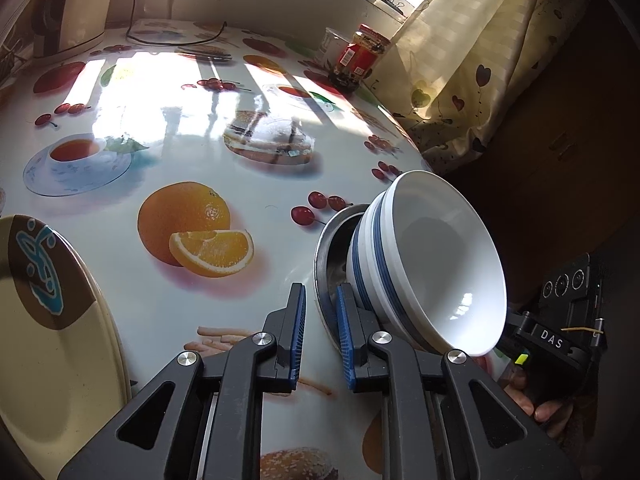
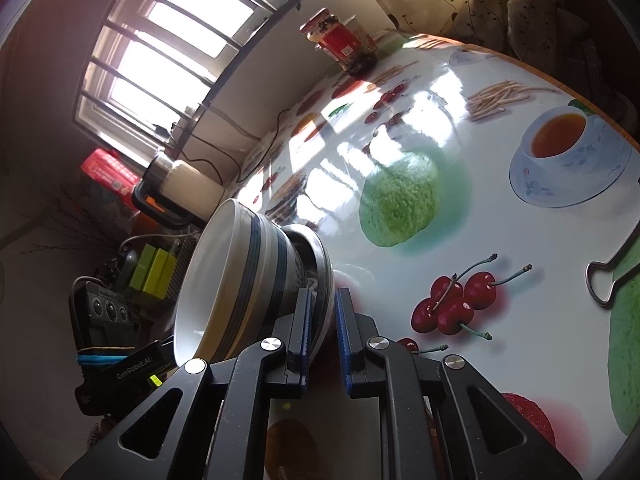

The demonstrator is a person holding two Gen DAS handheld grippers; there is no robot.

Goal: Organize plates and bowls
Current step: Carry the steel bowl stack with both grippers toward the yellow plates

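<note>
— Nearest first: what were the fingers of the left gripper (image 1: 321,334) doing?

— They were almost closed, with only a slit between them. The rim of the steel dish (image 1: 326,248) ran into that slit, close by the pad on the 3 o'clock side. The other pad stood clear of it, with bare counter (image 1: 160,152) showing in between. So it had no hold.

— And the right gripper (image 2: 322,328)?

— Its fingers were clamped on the far side of the same dish, the rim filling the gap between the pads. In the left view a hand held that gripper at 4 o'clock, behind the stack.

— Where were the bowls (image 1: 448,248)?

— They were white with blue stripes, nested one in the other, and they sat in the steel dish. The whole stack was tipped steeply on its side at the counter's edge, at about 1 o'clock from the left fingers. Their mouth faced 4 o'clock in the left view.

— Any plates?

— One cream and brown plate (image 1: 52,340) with a blue pattern lay flat at 9 o'clock, well apart from the stack.

— Further back?

— There was sunlit printed cloth, then a red-labelled jar (image 1: 362,56) at 1 o'clock near the wall, beside the curtain (image 1: 480,60). A kettle (image 1: 76,4) stood at 11 o'clock.
</note>
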